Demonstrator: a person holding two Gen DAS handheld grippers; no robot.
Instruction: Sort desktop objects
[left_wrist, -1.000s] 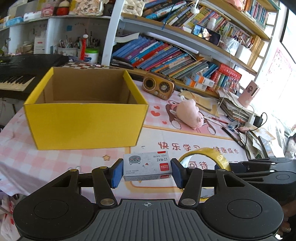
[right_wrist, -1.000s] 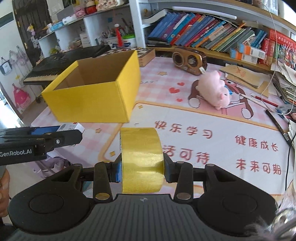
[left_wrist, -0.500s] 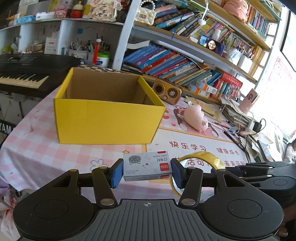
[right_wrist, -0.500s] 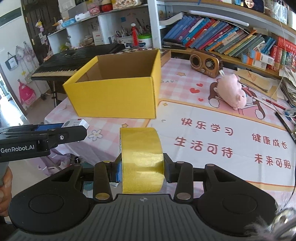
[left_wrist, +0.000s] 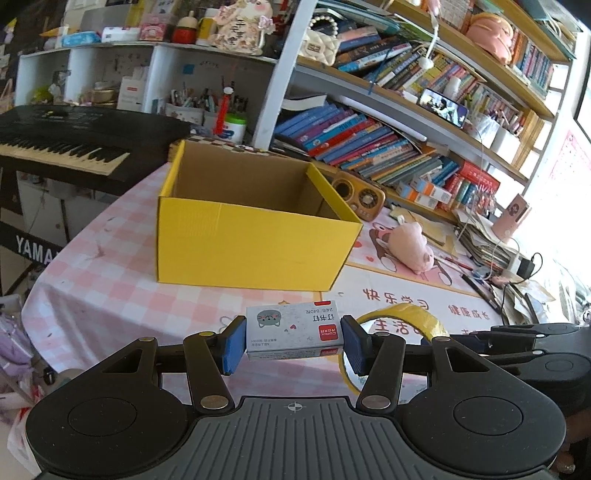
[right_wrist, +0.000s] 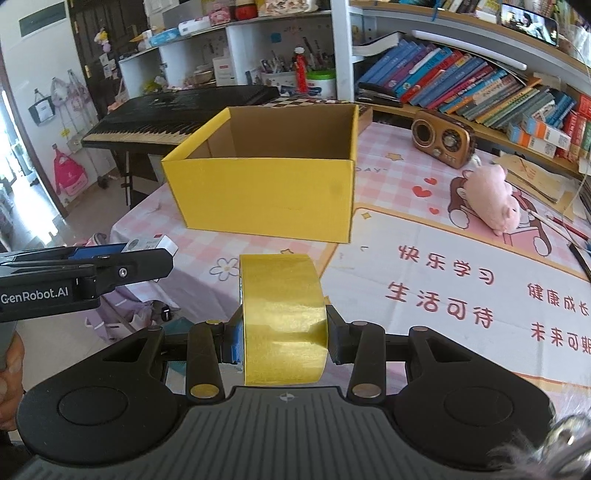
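My left gripper is shut on a small grey staple box with a cat print and a red label, held above the table's near edge. My right gripper is shut on a roll of yellow tape, gripped across its width. The tape roll also shows just right of the staple box in the left wrist view, and the left gripper with the box tip shows at the left of the right wrist view. An open, empty yellow cardboard box stands on the table ahead of both grippers.
A pink plush pig and a brown retro radio lie beyond the box to the right. Papers, pens and cables crowd the right edge. A black keyboard stands left of the table; bookshelves line the back.
Both grippers have drawn back from the yellow box and shifted left, so the box now looks smaller and sits further right. Both grips are unchanged.
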